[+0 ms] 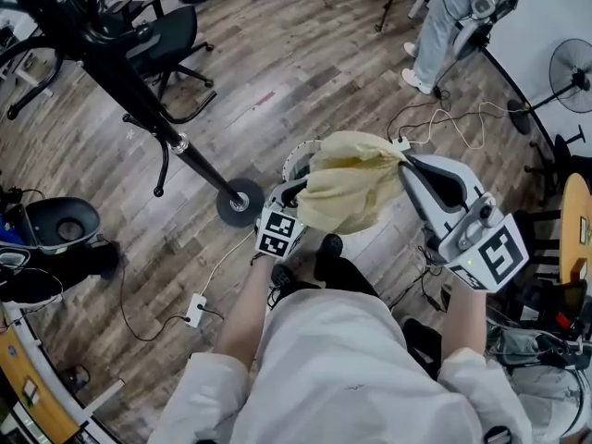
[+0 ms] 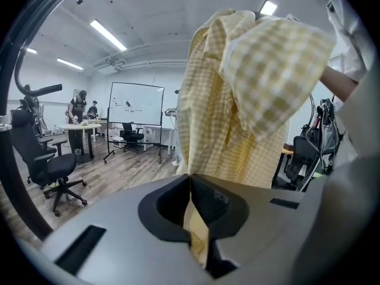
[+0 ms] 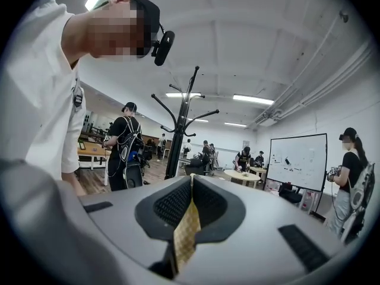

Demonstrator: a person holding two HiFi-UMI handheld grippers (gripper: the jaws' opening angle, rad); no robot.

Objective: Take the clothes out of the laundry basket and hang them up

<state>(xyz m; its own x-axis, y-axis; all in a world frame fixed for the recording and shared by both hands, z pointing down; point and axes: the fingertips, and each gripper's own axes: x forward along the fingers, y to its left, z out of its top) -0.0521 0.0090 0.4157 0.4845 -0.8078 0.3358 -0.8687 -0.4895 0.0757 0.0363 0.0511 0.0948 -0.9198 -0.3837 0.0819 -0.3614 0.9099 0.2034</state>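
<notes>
A pale yellow checked garment [image 1: 351, 188] hangs bunched between my two grippers, above the white rim of the laundry basket [image 1: 293, 162]. My left gripper [image 1: 298, 194] is shut on its lower left edge. In the left gripper view the cloth [image 2: 249, 100] rises from the closed jaws of that gripper [image 2: 190, 178]. At the garment's upper right, my right gripper [image 1: 405, 161] is shut on it. In the right gripper view a strip of the fabric [image 3: 186, 230] is pinched in that gripper [image 3: 191, 180]. Most of the basket is hidden under the cloth.
A black coat stand [image 1: 148, 109] leans across the upper left, with its round base [image 1: 240, 202] beside the basket; it also shows ahead as a coat stand [image 3: 181, 129]. An office chair [image 1: 166, 35], a standing person [image 1: 439, 26], a fan [image 1: 569, 72] and floor cables [image 1: 444, 118] are around.
</notes>
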